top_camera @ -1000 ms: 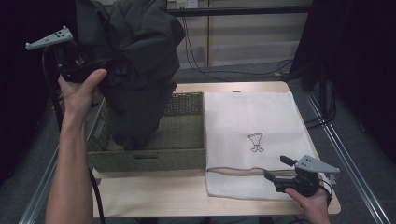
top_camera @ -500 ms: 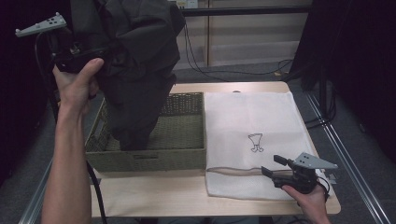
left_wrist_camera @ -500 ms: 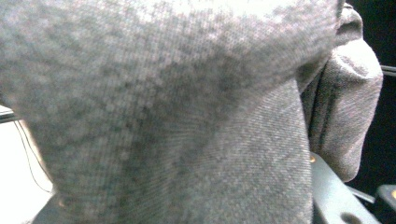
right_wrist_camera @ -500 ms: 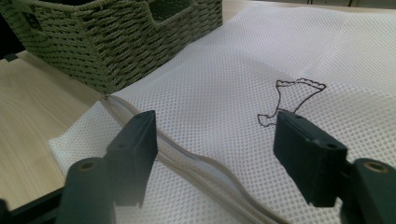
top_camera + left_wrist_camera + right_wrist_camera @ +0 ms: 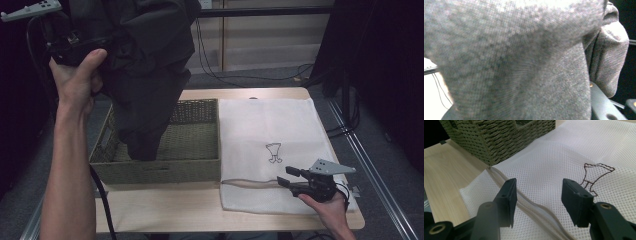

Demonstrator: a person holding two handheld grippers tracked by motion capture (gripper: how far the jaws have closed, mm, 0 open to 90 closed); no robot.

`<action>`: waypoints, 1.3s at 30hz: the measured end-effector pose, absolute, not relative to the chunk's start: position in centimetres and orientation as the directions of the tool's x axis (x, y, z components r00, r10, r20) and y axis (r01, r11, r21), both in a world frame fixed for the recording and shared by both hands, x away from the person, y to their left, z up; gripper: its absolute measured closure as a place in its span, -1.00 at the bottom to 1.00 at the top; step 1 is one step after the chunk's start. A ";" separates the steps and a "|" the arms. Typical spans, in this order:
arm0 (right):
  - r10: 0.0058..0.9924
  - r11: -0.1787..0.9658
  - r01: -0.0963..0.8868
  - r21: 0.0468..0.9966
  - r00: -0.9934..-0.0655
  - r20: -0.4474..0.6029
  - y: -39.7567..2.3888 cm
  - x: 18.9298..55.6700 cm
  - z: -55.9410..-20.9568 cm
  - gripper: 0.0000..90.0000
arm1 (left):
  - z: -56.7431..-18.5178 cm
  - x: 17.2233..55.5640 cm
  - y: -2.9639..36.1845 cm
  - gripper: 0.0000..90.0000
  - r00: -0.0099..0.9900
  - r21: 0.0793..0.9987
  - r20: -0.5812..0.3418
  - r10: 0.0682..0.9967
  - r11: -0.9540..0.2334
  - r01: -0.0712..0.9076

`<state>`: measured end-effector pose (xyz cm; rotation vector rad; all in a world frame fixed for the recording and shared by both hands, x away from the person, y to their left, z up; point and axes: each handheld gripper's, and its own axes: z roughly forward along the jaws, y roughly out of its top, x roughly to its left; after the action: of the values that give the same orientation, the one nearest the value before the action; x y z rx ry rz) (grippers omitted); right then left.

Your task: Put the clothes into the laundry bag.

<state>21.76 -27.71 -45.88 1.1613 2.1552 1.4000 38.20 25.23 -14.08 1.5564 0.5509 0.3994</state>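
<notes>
Your left gripper (image 5: 75, 42) grips one dark garment (image 5: 145, 65), which hides its jaws. Your right gripper (image 5: 537, 195), jaws just closing, straddles one mesh bag's (image 5: 270, 125) zipper (image 5: 524, 200) beside one basket (image 5: 200, 165), pads apart

Dim room, grey floor (image 5: 260, 80), pale wooden table (image 5: 165, 210).

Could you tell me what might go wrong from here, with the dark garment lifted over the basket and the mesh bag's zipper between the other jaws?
1. The dark garment hangs from the left gripper with its lower end inside the woven basket; it may snag the rim and drag the basket.
2. The right gripper has just been closing astride the zipper of the white mesh bag, pads not yet pressing; it might pinch both mesh layers, keeping the bag shut.
</notes>
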 end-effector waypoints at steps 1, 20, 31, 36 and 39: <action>0.769 0.192 0.452 0.871 -0.621 0.152 -27.7 21.9 -45.9 0.05 | -14.1 38.2 25.2 0.44 0.819 0.995 -0.079 0.568 -0.009 0.102; 0.774 0.284 0.509 0.812 -0.622 0.119 -28.2 23.7 -48.0 0.29 | -10.0 37.0 24.7 0.44 0.825 0.999 -0.037 0.564 0.008 0.039; 0.774 0.346 0.542 0.766 -0.626 0.094 -27.8 24.5 -49.3 0.15 | -8.2 36.3 24.8 0.44 0.824 0.999 -0.038 0.566 0.032 0.024; 0.776 0.396 0.554 0.732 -0.628 0.056 -27.3 24.8 -50.3 -0.04 | -6.9 35.6 24.6 0.44 0.827 0.999 -0.024 0.562 0.033 0.006; 0.774 0.415 0.538 0.734 -0.632 0.026 -27.0 24.7 -50.5 0.00 | -6.7 35.5 24.7 0.44 0.827 0.999 -0.026 0.562 0.034 0.008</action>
<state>24.71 -26.99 -50.53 1.1346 2.3571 1.0484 35.48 24.66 -6.71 1.4896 0.4800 0.4520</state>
